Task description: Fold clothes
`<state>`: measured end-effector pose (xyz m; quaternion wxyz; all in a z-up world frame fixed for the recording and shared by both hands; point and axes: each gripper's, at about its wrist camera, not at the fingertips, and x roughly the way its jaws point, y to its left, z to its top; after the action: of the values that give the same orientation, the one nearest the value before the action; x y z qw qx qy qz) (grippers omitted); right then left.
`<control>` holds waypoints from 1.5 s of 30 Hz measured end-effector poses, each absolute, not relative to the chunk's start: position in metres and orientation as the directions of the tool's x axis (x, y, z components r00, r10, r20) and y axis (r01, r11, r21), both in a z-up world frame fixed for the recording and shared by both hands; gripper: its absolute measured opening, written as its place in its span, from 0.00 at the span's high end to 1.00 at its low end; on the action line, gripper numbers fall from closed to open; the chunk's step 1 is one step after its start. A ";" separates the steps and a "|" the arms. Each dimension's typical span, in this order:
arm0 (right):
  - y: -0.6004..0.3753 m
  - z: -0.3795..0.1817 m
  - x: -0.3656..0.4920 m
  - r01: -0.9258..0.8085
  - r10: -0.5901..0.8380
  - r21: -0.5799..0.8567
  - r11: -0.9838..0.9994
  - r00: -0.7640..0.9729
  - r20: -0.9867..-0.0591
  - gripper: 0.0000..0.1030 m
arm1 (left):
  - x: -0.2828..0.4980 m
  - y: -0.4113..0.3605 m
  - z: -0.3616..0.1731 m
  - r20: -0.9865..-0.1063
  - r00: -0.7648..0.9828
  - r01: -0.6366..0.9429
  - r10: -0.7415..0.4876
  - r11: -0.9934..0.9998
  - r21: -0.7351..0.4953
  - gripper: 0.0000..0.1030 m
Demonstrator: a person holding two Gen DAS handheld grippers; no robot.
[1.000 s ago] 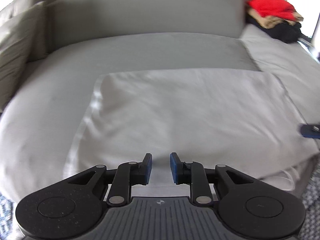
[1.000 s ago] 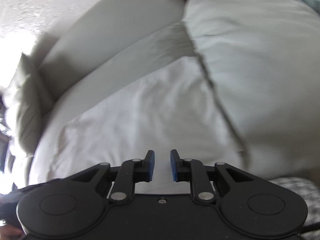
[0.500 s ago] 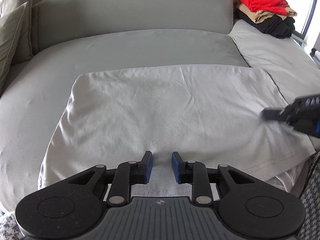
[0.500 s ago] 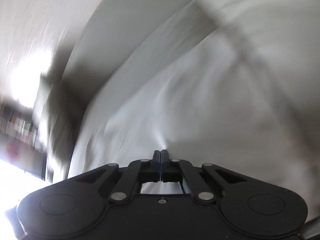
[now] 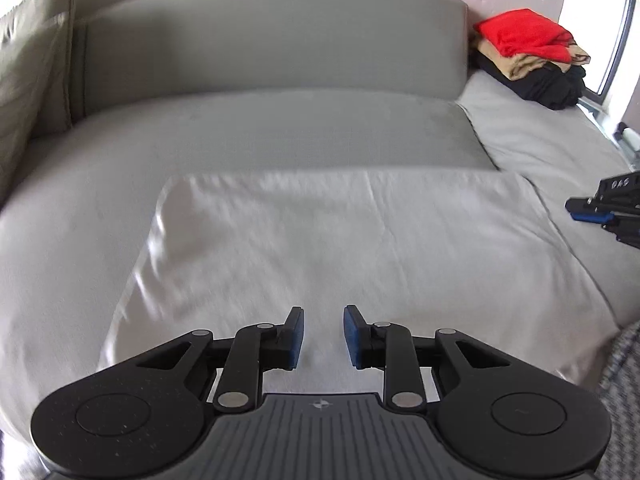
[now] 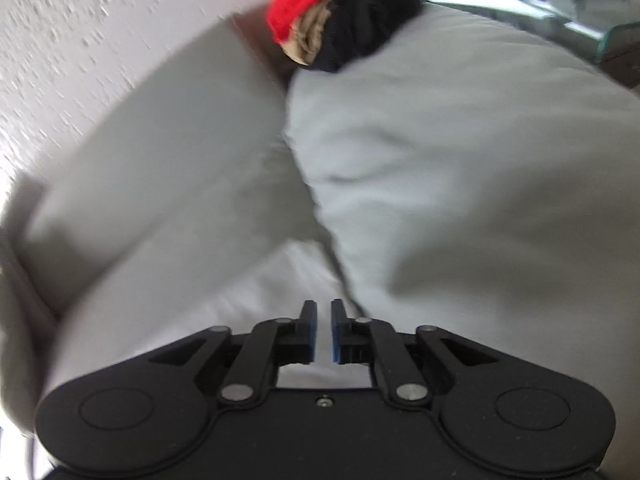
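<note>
Hovering over the white garment [image 5: 340,240], left claw [image 5: 323,338] parted, empty; right claw [image 6: 323,330] opening, empty, at its edge.

My right claw [image 6: 323,330] is opening, nothing between its fingers, over the white cloth's [image 6: 260,292] edge on the sofa [image 6: 460,160]. A pile of clothes [image 6: 344,12] sits at the sofa's far corner.

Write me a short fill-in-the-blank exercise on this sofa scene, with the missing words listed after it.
1. The white garment lies spread flat on the grey ____.
2. The top piece of the clothes pile in the far corner is ____.
3. The left gripper has ____ between its pads.
4. The bottom piece of that pile is ____.

Missing words: sofa; red; nothing; black
</note>
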<state>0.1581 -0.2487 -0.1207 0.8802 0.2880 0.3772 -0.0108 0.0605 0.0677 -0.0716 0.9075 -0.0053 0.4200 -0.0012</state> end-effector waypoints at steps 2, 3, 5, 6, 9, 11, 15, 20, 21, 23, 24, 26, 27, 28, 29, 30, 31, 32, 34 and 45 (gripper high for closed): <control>-0.240 -0.129 0.175 0.149 0.345 0.592 0.792 0.691 -0.635 0.85 | 0.075 0.070 -0.074 -0.757 0.653 -0.008 0.004 1.000 -0.002 0.75; -0.235 -0.133 0.183 0.107 0.416 0.637 0.764 0.673 -0.612 0.85 | 0.083 0.071 -0.076 -0.756 0.654 -0.009 0.003 1.000 -0.005 0.75; -0.223 -0.144 0.200 0.035 0.545 0.711 0.703 0.616 -0.569 0.85 | 0.098 0.072 -0.083 -0.757 0.654 -0.004 -0.001 1.000 -0.005 0.75; -0.218 -0.150 0.208 0.024 0.582 0.729 0.684 0.585 -0.565 0.85 | 0.106 0.072 -0.087 -0.757 0.653 0.001 -0.003 1.000 -0.004 0.75; -0.220 -0.164 0.224 0.087 0.506 0.675 0.733 0.593 -0.626 0.86 | 0.117 0.075 -0.101 -0.759 0.651 -0.008 0.015 1.000 0.014 0.74; -0.238 -0.165 0.225 0.188 0.370 0.616 0.765 0.655 -0.659 0.91 | 0.121 0.078 -0.110 -0.758 0.651 -0.016 0.030 1.000 0.026 0.72; -0.287 -0.149 0.208 0.314 0.248 0.662 0.681 0.751 -0.612 0.82 | 0.113 0.076 -0.110 -0.748 0.663 0.021 0.028 0.998 0.056 0.70; -0.307 -0.151 0.215 0.300 0.399 0.729 0.615 0.680 -0.616 0.77 | 0.108 0.078 -0.108 -0.756 0.654 0.021 0.019 0.999 0.044 0.67; -0.307 -0.156 0.217 0.299 0.428 0.736 0.608 0.657 -0.620 0.77 | 0.107 0.079 -0.108 -0.758 0.652 0.020 0.018 0.999 0.042 0.66; -0.305 -0.161 0.222 0.304 0.432 0.726 0.617 0.640 -0.635 0.78 | 0.105 0.079 -0.108 -0.760 0.650 0.020 0.019 0.999 0.042 0.65; -0.304 -0.164 0.224 0.305 0.431 0.720 0.623 0.635 -0.641 0.78 | 0.104 0.079 -0.107 -0.761 0.649 0.020 0.020 0.999 0.043 0.65; -0.302 -0.165 0.228 0.303 0.424 0.702 0.644 0.623 -0.658 0.78 | 0.103 0.079 -0.107 -0.762 0.648 0.020 0.022 0.999 0.045 0.65; -0.299 -0.165 0.229 0.295 0.420 0.691 0.660 0.618 -0.665 0.78 | 0.103 0.079 -0.108 -0.762 0.647 0.020 0.023 0.999 0.046 0.65; -0.299 -0.166 0.230 0.286 0.423 0.684 0.671 0.611 -0.669 0.78 | 0.103 0.079 -0.108 -0.762 0.647 0.020 0.023 0.999 0.047 0.65; -0.296 -0.166 0.230 0.279 0.432 0.687 0.671 0.607 -0.667 0.78 | 0.103 0.079 -0.108 -0.763 0.646 0.019 0.020 0.999 0.043 0.65; -0.296 -0.166 0.229 0.272 0.453 0.706 0.654 0.607 -0.653 0.78 | 0.103 0.079 -0.107 -0.763 0.646 0.019 0.018 0.999 0.040 0.65; -0.296 -0.167 0.227 0.263 0.487 0.740 0.619 0.611 -0.624 0.78 | 0.102 0.080 -0.107 -0.764 0.645 0.017 0.016 0.999 0.035 0.65; -0.298 -0.169 0.226 0.265 0.500 0.757 0.597 0.615 -0.610 0.78 | 0.102 0.081 -0.107 -0.764 0.645 0.016 0.012 0.999 0.029 0.64; -0.301 -0.172 0.224 0.271 0.523 0.787 0.555 0.621 -0.583 0.78 | 0.102 0.082 -0.108 -0.763 0.646 0.014 0.007 1.000 0.021 0.64; -0.295 -0.199 0.238 0.339 0.581 0.851 0.402 0.624 -0.523 0.75 | 0.103 0.082 -0.109 -0.765 0.645 0.015 0.002 1.000 0.015 0.64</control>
<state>0.2378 -0.2950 -0.1992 0.7211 0.5405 0.4254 0.0838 0.1028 0.0817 -0.1085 0.9067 0.0099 0.4216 -0.0036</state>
